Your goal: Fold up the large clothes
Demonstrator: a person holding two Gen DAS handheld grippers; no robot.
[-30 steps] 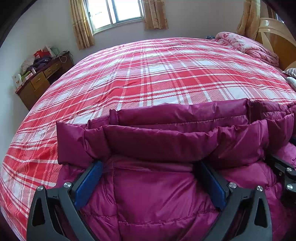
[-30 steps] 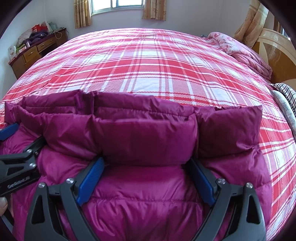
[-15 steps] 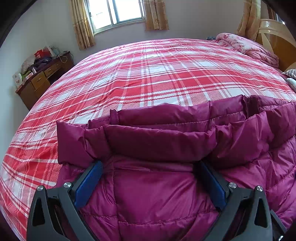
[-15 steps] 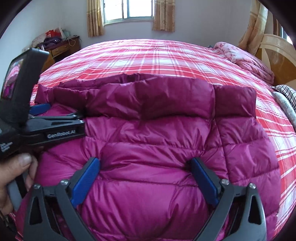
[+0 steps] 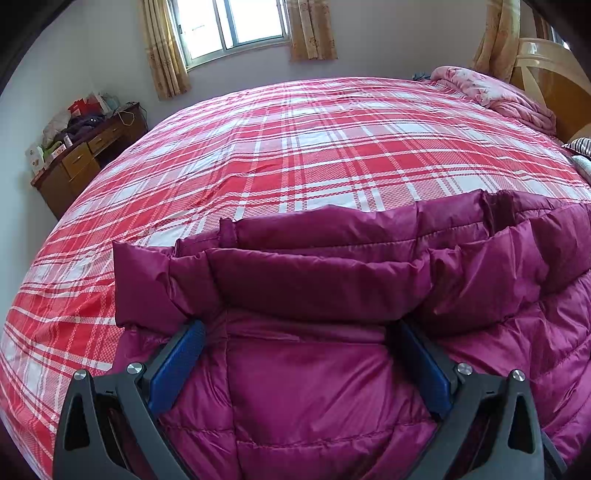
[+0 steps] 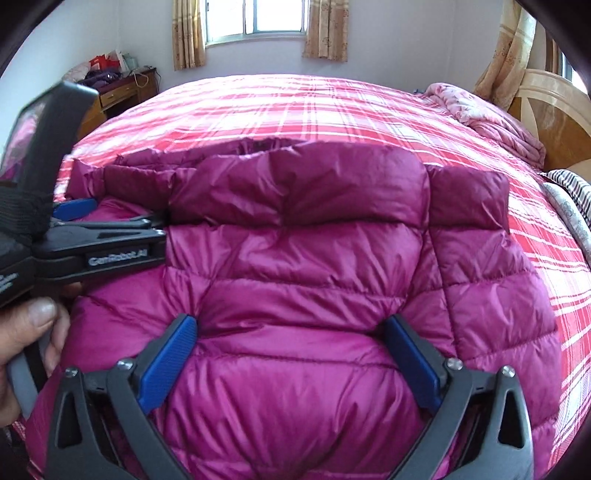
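Red plaid bedspread (image 5: 295,155) covered the bed; wooden dresser (image 5: 85,162) with clutter stood at far left, pink quilt (image 5: 495,96) bunched by the headboard (image 6: 546,114), window (image 6: 273,18) behind. Magenta puffer jacket (image 6: 303,258) lay on the near bed, its far edge folded back in a thick roll. Left gripper (image 5: 299,354) had jaws spread wide, blue pads tucked under that roll. Right gripper (image 6: 291,354) also spread wide, pressing down on the padding, nothing clamped. Left hand (image 6: 22,332) held the left tool.

Glossy quilted jacket (image 6: 295,266), matt cotton bedspread (image 5: 295,147)
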